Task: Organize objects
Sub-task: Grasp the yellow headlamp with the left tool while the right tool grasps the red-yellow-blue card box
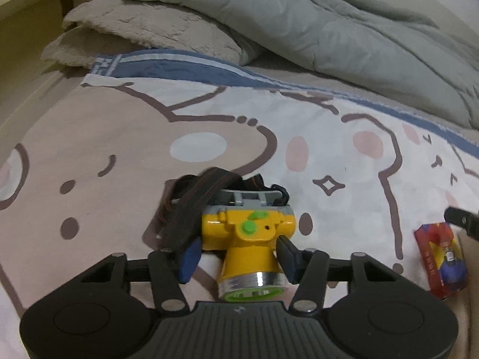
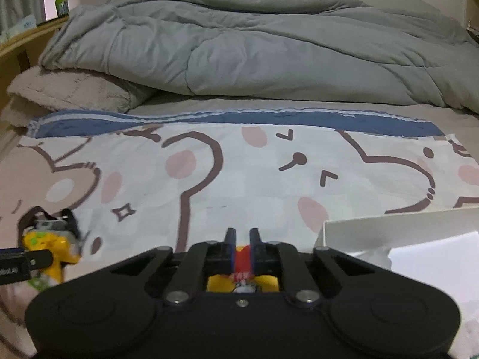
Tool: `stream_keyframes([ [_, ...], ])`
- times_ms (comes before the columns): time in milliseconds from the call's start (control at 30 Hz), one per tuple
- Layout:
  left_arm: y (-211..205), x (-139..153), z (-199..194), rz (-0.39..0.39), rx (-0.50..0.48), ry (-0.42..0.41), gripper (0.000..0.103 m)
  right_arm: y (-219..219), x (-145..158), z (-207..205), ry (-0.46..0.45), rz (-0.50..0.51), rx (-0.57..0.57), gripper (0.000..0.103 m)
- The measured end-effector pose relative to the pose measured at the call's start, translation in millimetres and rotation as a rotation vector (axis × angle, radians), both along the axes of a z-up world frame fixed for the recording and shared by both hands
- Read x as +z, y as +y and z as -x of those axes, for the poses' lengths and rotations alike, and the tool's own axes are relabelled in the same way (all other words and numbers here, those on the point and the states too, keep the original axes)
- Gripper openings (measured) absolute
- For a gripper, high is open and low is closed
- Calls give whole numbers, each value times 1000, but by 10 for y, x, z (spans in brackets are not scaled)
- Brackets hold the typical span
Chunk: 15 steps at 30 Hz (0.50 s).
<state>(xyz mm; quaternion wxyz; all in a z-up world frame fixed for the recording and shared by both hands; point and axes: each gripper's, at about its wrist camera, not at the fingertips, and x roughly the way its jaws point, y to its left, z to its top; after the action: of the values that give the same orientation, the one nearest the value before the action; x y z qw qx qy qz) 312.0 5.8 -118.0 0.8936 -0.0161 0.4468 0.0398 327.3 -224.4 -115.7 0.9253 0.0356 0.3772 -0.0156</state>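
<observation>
**Both claws at work on the cartoon bedspread**

The left claw [image 1: 238,254] straddles the yellow headlamp [image 1: 248,239], its blue-padded fingers [image 1: 190,258] pressed against either side of the lamp's narrow neck, so it grips the lamp. The headlamp lies on the bed sheet [image 1: 119,137] printed with cartoon animals, its lens end toward the camera and its dark strap [image 1: 185,209] bunched behind and to the left. To the right, well apart from the lamp, a small red box [image 1: 441,258] lies on the sheet.

In the right wrist view, the right claw [image 2: 242,251] is nearly closed, its fingers clamped on the red box [image 2: 242,258], which shows red and yellow between them. A white open box [image 2: 401,239] sits just right of the claw. The headlamp [image 2: 48,242] appears at the far left. A grey quilt [image 2: 254,51] is heaped at the back of the bed.
</observation>
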Motion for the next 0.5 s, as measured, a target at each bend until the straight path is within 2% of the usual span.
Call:
stream_keyframes([
  [200,-67,-62,-64,-51,-22,-8,55,-50,-208,-223,32,-6,-40,9],
  [300,-88,-79,-74,-66,-31,4,56,7,-257,-269,45,26,-34,10],
  [333,-94,-89,-77,-71,-37,15,55,34,-264,-276,49,41,-25,11],
  [400,-90,-130,-81,-61,-52,57,47,66,-278,-265,51,64,-12,12],
  [500,-109,-144,-64,-80,-69,83,47,78,-286,-241,75,92,10,12],
])
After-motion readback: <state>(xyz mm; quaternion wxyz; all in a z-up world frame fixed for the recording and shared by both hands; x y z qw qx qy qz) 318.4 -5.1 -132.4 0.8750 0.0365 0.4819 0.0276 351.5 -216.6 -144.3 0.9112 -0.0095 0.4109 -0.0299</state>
